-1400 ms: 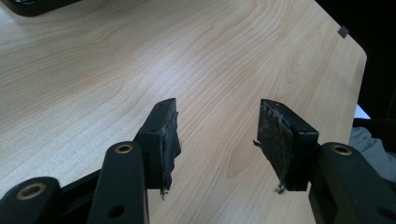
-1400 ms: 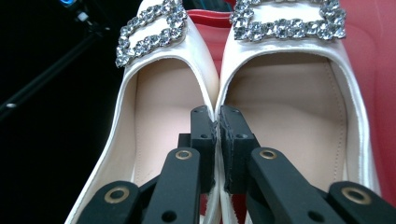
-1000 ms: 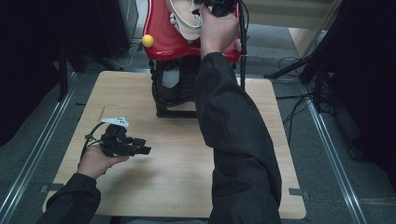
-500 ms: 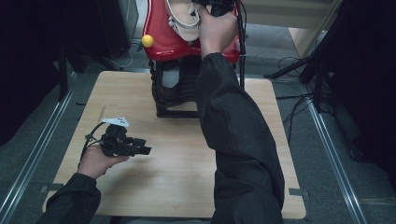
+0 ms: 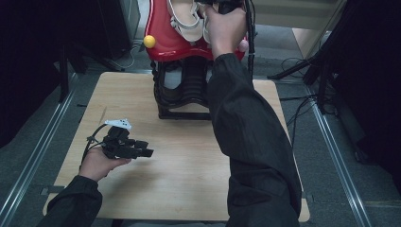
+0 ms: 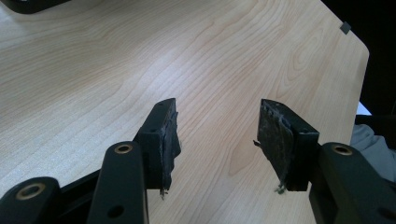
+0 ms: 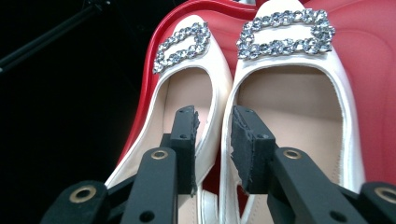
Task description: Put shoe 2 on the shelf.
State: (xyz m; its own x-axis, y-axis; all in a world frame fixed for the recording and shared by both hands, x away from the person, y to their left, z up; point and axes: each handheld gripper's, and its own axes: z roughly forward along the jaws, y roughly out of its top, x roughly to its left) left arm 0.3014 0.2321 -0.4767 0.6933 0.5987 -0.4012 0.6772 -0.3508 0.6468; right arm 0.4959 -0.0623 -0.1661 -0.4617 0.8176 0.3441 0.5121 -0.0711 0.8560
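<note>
Right gripper (image 7: 212, 140): jaws narrowly parted, just been opening; held over inner edges of two white shoes (image 7: 289, 93), whose touching sides lie between pads; contact cannot be told. Shoes with rhinestone buckles seen on red tray (image 5: 165, 45), top centre of high view. Left gripper (image 6: 215, 135): jaws wide, nothing held, over wooden table (image 6: 116, 70), lower left of high view. No readable writing.

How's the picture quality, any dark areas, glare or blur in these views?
High view: surroundings nearly black, table evenly lit. Left gripper view: sharp wood grain, soft glare at upper left. Right gripper view: white shoes crisp, rhinestone buckles sparkling, left side black.
</note>
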